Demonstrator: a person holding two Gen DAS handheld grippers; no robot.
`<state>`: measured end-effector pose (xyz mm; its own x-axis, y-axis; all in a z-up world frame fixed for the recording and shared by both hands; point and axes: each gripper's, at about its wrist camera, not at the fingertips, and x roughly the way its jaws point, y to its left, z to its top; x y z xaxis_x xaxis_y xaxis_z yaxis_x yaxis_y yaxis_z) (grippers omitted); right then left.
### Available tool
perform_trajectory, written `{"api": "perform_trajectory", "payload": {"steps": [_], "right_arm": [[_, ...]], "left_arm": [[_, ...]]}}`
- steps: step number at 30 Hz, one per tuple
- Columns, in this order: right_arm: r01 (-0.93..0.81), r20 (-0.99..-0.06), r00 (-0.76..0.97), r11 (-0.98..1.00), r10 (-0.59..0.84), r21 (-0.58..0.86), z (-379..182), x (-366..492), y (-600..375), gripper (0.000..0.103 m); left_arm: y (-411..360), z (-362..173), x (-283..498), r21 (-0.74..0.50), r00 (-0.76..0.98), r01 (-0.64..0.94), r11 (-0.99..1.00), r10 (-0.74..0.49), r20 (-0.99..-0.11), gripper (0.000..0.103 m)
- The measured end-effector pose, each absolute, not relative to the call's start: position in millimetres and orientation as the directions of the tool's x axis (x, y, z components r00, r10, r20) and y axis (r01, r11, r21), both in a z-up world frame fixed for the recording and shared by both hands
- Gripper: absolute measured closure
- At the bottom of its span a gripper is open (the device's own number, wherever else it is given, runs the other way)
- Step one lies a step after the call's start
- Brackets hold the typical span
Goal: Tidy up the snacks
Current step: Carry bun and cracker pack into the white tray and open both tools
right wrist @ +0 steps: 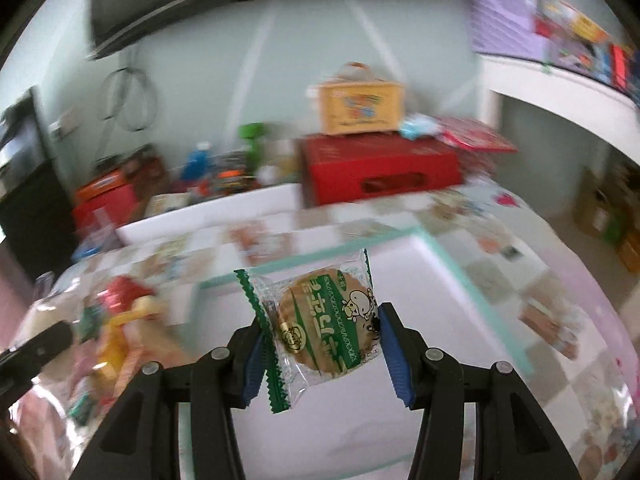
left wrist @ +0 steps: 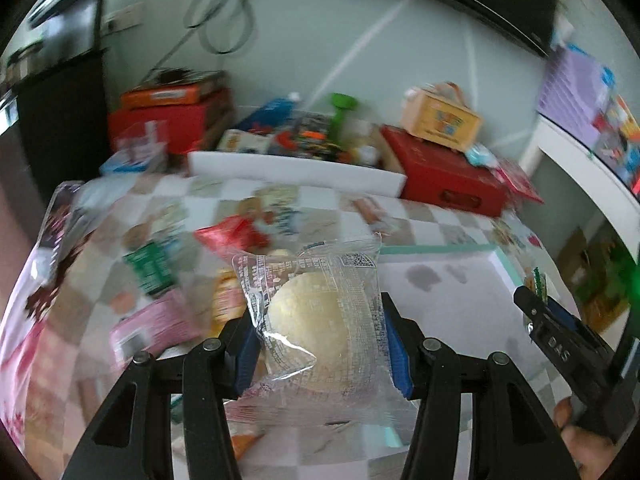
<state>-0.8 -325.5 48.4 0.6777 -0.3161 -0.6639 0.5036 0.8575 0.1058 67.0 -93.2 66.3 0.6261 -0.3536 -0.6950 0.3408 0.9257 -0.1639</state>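
My left gripper (left wrist: 320,344) is shut on a clear packet with a pale round bun (left wrist: 312,320) and holds it above the checked tablecloth. My right gripper (right wrist: 320,344) is shut on a green-and-clear packet with a round cracker (right wrist: 320,332), above a white mat with a teal border (right wrist: 460,292). The right gripper also shows at the right edge of the left wrist view (left wrist: 560,328). A heap of loose snack packets (left wrist: 160,280) lies to the left on the cloth; it also shows in the right wrist view (right wrist: 120,320).
A white tray (left wrist: 296,168) full of assorted items stands at the back of the table. A red box (left wrist: 448,176) with a yellow carton (left wrist: 440,120) on it stands at the back right. More red boxes (left wrist: 172,116) are at the back left. A white shelf (right wrist: 560,80) is to the right.
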Motion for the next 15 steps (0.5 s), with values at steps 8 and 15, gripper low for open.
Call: {"api": "perform_trajectory", "payload": {"steps": [8,15], "right_arm": [[0.655,-0.683,0.567,0.755,-0.460,0.035,33.0,-23.8,-374.4,0.049],[0.687,-0.740,0.498,0.726,-0.453,0.018,7.9,-20.4,-390.8,0.049]], "left_arm": [[-168.6,53.9,63.6,-0.140,0.563,0.491,0.860,-0.436,-0.702,0.048],[-209.9,20.4,65.5,-0.123,0.498,0.553,0.824,-0.445,-0.744,0.047]]}}
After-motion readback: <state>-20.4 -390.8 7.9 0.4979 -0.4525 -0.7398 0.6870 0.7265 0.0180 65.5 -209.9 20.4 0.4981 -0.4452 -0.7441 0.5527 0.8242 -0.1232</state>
